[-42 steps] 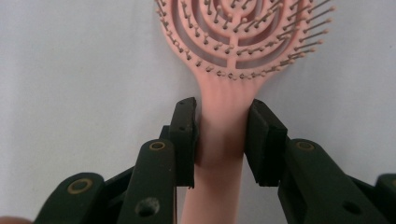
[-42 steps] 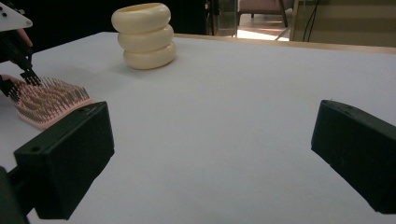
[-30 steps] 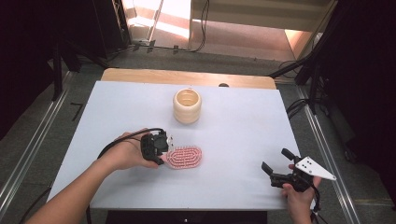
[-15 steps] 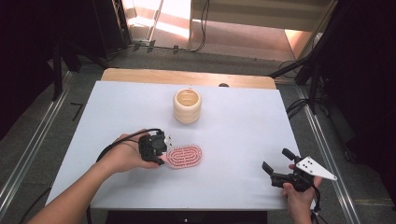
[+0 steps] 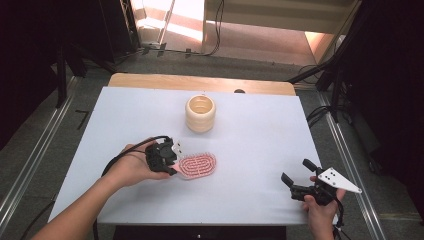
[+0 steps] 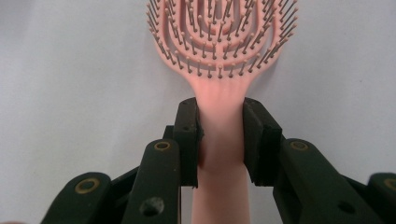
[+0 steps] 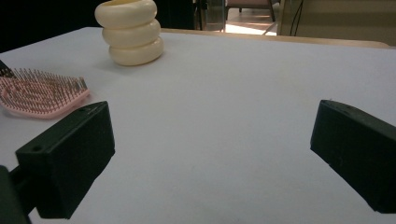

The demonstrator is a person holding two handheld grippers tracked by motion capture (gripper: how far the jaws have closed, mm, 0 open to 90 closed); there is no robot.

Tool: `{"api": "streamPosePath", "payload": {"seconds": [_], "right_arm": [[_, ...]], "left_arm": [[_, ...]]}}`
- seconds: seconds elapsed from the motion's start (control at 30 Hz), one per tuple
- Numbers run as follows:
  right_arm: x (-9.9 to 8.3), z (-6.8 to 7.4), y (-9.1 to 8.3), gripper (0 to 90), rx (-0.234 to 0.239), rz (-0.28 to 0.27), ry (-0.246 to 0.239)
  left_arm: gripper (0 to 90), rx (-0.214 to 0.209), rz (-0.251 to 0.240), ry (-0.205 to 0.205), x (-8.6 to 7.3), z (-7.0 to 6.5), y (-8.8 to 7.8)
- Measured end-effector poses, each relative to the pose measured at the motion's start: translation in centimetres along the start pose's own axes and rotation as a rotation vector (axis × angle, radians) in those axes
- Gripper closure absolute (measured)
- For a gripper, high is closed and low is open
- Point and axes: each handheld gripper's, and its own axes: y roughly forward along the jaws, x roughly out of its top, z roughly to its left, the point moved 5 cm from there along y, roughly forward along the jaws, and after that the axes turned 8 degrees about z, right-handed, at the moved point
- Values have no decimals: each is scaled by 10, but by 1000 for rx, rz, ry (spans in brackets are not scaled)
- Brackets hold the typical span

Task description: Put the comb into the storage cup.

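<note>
Hairbrush (image 5: pixel 198 166) flat, bristles up, head rightward, handle clamped in left tool (image 5: pixel 167 162); right tool (image 5: pixel 296 179) wide open, empty.

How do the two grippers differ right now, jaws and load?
The left gripper has its jaws closed on the pink hairbrush handle, pads pressing both sides; the right gripper has its jaws wide apart with nothing between them. The left one sits mid-table beside the brush head; the right one sits near the table's front right corner, away from the brush and the cream holder. Both are hand-held and black-jawed.
</note>
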Motion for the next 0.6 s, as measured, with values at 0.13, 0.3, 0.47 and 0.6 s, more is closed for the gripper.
{"api": "streamPosePath", "payload": {"seconds": [0.13,0.3,0.47,0.6], "right_arm": [[0,-1,0,0,0,2,0],[0,-1,-1,0,2,0,11],[0,-1,-1,0,4,1,8],[0,-1,-1,0,2,-1,8]], "left_arm": [[708,-3,-16,-12,-1,1,-1],[708,-9,-43,-29,-1,1,-2],[708,0,-73,-43,-1,1,-6],[708,-1,-109,-54,-1,1,-10]]}}
